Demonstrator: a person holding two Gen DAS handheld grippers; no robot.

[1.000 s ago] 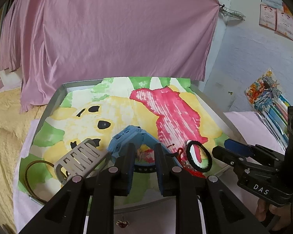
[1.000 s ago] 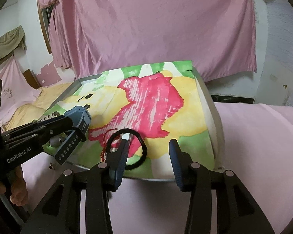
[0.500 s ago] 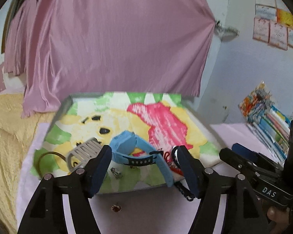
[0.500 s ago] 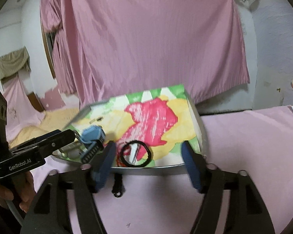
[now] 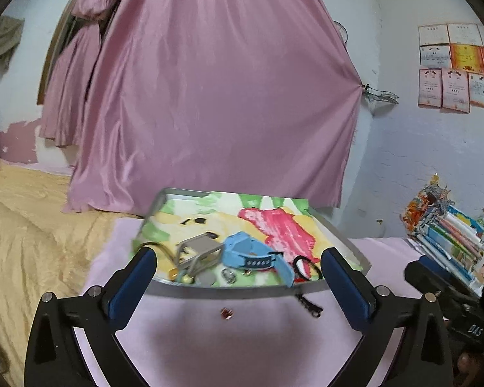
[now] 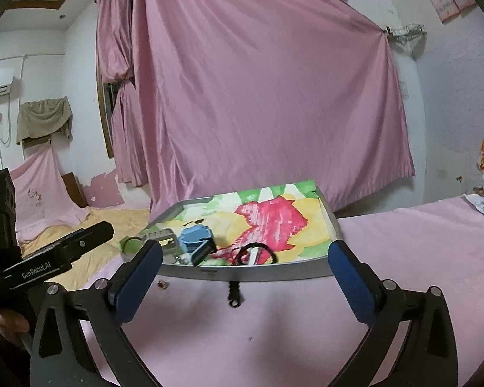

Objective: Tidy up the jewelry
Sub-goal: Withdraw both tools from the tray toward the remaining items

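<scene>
A: Why are both grippers so far back from the tray?

B: My reading is they have let go of their pieces. The left gripper has just been spreading its fingers; they stand wide apart with nothing between them. The right gripper has done the same and is also empty. Both sit low in their frames, over the pink cloth in front of the tray.

A: So where is the jewelry?

B: Mostly along the tray's near edge, lower centre of both views. The blue watch lies with its strap trailing over the rim onto the cloth. Left of it is a grey band, and right of it a black ring on the red part of the picture lining the tray. Small bits crowd near the rim; I can't tell what they are.

A: Anything not put away?

B: A small red piece lies on the cloth just outside the tray, below centre in the left view. It looks like the leftover, so I would judge the task nearly done but not finished.

A: Why the near edge and not deeper in?

B: Probably just the easiest reach; the far half of the tray is bare.
</scene>
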